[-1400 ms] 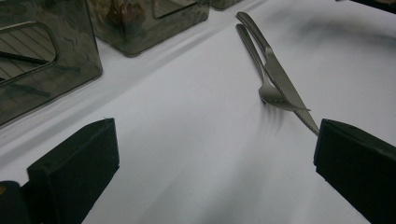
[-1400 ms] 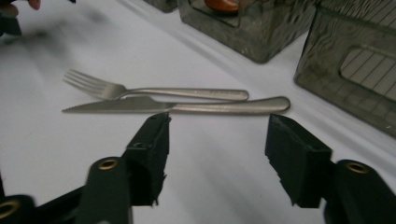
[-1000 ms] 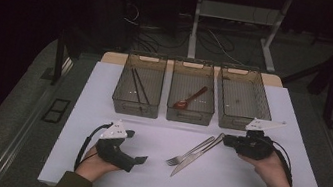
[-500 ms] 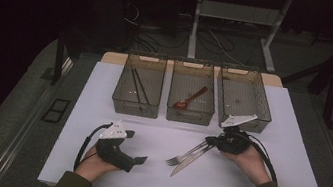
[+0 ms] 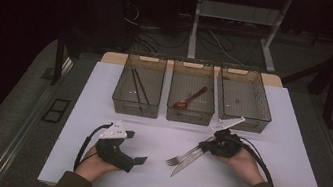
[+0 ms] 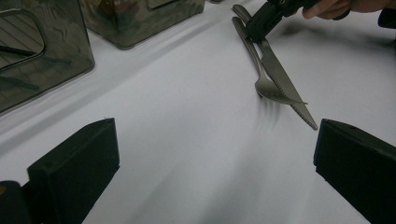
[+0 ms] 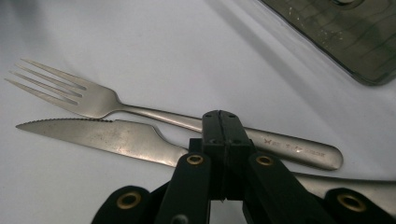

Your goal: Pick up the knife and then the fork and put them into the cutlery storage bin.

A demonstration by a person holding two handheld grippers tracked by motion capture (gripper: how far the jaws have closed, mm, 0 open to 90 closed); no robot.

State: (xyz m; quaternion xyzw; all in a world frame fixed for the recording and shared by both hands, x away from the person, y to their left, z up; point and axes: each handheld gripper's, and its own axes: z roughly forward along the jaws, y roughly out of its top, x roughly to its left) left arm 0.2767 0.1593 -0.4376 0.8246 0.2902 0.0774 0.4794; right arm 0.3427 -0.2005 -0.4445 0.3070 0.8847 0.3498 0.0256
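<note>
I've brought my right gripper (image 5: 208, 144) in from the right side of the desk (image 5: 104, 89) and down onto the cutlery since a second ago; it now sits over the handles of the fork (image 5: 182, 156) and the knife (image 5: 190, 162), which lie side by side near the middle of the desk, in front of the three bins. The jaws have closed fully; in the right gripper view the two pads meet face to face with nothing visible between them. Their tips stand right at the fork (image 7: 140, 109) handle, with the knife (image 7: 107, 135) blade just on the near side, so I judge I have no hold on either piece. It looks more like a press or nudge on the handles.

My left gripper (image 5: 131, 159) rests low on the desk, jaws wide apart and empty, pointing toward the cutlery.

The left bin (image 5: 137, 90) holds chopsticks (image 5: 139, 85), the middle bin (image 5: 192, 97) a spoon (image 5: 189, 99), and the right bin (image 5: 244, 98) looks empty. Fork and knife are both unsorted, so to lift one I'd have to reopen the jaws around a single handle.
</note>
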